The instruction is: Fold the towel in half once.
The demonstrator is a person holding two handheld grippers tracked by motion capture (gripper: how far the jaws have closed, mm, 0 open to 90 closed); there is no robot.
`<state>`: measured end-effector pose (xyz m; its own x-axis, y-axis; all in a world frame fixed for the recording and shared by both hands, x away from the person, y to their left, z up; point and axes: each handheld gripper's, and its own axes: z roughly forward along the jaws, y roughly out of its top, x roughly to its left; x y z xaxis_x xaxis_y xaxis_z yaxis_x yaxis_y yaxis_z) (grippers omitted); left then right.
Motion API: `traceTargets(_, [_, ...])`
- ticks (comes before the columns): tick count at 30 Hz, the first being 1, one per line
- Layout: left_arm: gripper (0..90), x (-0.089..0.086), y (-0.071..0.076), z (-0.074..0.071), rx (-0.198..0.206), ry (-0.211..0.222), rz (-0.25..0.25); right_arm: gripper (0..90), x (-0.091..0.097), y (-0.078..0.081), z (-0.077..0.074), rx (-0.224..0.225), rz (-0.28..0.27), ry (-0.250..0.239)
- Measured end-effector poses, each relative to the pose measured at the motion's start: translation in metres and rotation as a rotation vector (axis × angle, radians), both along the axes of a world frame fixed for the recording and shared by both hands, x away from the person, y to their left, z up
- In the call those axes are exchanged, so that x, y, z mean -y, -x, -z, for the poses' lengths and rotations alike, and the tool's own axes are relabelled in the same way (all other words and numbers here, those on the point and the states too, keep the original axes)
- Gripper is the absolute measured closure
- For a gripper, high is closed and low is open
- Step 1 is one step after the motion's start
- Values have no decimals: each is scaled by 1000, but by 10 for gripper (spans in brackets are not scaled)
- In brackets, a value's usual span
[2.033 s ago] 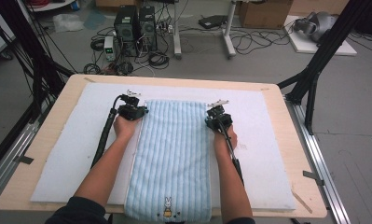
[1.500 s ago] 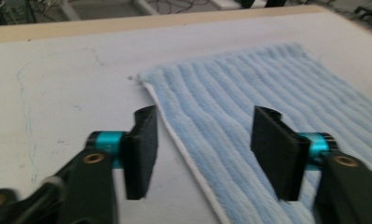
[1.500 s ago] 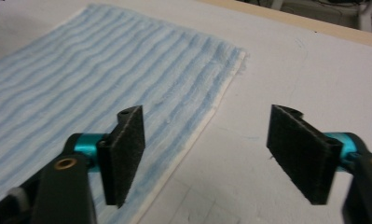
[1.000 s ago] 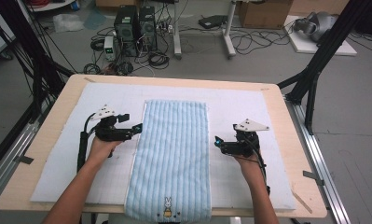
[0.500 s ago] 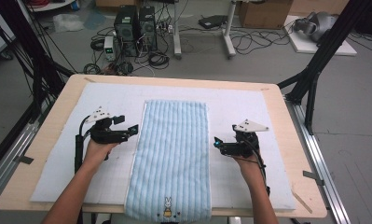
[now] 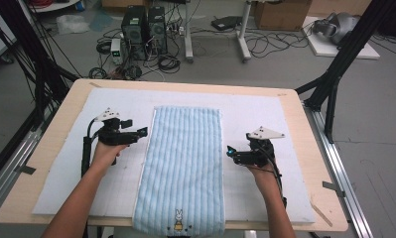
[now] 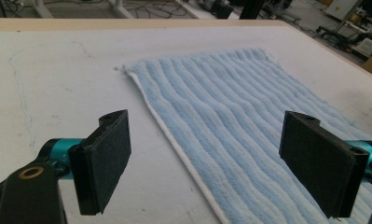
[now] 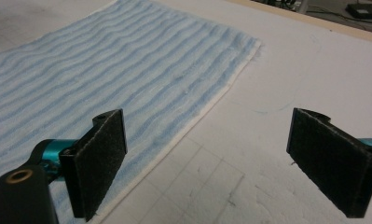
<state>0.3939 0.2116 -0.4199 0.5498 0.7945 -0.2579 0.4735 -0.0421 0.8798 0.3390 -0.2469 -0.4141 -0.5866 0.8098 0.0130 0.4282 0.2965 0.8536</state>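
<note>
I am looking at the blue striped towel (image 6: 185, 168) lying flat in the middle of the white mat (image 6: 61, 188) on the tabletop (image 6: 46, 144), its long axis running away from me and its near end, with a small rabbit figure, reaching the mat's front edge. I am holding my left tool (image 6: 142, 131) just beside the towel's left edge, jaws spread wide and gripping nothing, pointing inward. My right tool (image 6: 230, 150) is sitting just off the right edge, equally wide and empty, pointing inward too. Cables and computer boxes (image 6: 143, 25) are lying on the floor beyond.
</note>
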Motion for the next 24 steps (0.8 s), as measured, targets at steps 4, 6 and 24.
traceTargets(4, [188, 5, -12, 1, -18, -20, -28, 112, -1, 1, 1, -10, -9, -6])
traceTargets(6, [213, 7, -16, 2, -27, -33, -37, 112, -1, 1, 2, -14, -11, -7])
traceTargets(24, [462, 47, -42, 31, -123, -196, -49, 112, -3, 0, 8, -45, -1, -4])
